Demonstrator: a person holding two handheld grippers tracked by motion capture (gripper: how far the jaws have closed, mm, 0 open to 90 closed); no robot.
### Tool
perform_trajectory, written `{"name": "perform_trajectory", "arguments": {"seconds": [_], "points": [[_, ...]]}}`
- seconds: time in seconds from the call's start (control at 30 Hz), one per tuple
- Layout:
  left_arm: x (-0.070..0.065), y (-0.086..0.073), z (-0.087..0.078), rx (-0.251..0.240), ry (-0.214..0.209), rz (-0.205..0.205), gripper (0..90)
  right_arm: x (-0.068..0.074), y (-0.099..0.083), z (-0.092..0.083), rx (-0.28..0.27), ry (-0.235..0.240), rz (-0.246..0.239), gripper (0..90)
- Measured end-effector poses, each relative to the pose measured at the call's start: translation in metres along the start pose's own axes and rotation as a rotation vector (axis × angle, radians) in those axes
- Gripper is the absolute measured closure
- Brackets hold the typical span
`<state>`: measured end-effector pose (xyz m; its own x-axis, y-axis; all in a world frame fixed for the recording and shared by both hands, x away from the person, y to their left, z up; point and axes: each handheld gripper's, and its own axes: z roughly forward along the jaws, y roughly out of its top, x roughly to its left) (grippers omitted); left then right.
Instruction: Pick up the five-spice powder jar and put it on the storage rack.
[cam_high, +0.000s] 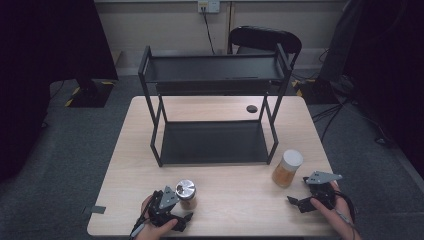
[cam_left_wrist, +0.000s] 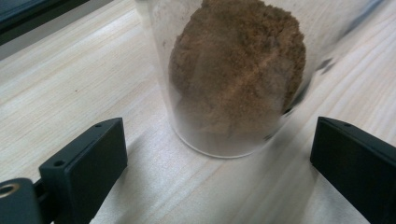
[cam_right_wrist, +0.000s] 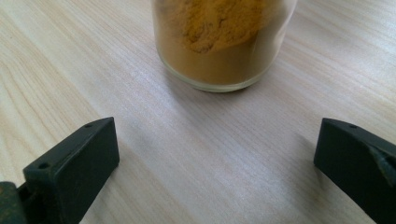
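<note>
While both jars stand on the bench before the empty rack, nothing is yet grasped: the left claw, wide, nearly straddles the brown-powder jar; the right claw, wide, faces the orange-powder jar. Grasping and shelving likely remain.

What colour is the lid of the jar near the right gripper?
White; the lid shows best in the high view.

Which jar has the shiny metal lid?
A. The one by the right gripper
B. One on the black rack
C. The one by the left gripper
C: the jar with the silver lid stands right beside the left gripper; the other jar has a white lid.
</note>
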<state>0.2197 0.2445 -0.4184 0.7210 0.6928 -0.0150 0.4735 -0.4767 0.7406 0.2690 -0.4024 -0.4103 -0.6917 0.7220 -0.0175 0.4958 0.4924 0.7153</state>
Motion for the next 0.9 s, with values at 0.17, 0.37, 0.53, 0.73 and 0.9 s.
{"name": "perform_trajectory", "arguments": {"seconds": [0.17, 0.37, 0.53, 0.73, 0.9], "points": [[0.0012, -0.0011, -0.0011, -0.013, -0.001, -0.012, 3.6, 0.0, 0.0, 0.0, 0.0, 0.0, 0.0, 0.0], [0.0011, -0.001, -0.0022, -0.024, -0.001, -0.022, 3.6, 0.0, -0.0001, 0.0, 0.0, 0.0, 0.0, 0.0], [0.0015, -0.0004, -0.0012, -0.038, -0.008, -0.029, 3.3, 0.0, -0.0001, 0.0, 0.0, 0.0, 0.0, 0.0], [0.003, -0.0002, 0.0013, -0.053, -0.026, -0.043, 3.1, 0.0, -0.0001, 0.0, 0.0, 0.0, 0.0, 0.0], [0.0032, -0.0015, 0.0021, -0.073, -0.026, -0.067, 2.8, 0.0, -0.0001, 0.0, 0.0, 0.0, 0.0, 0.0]]}}
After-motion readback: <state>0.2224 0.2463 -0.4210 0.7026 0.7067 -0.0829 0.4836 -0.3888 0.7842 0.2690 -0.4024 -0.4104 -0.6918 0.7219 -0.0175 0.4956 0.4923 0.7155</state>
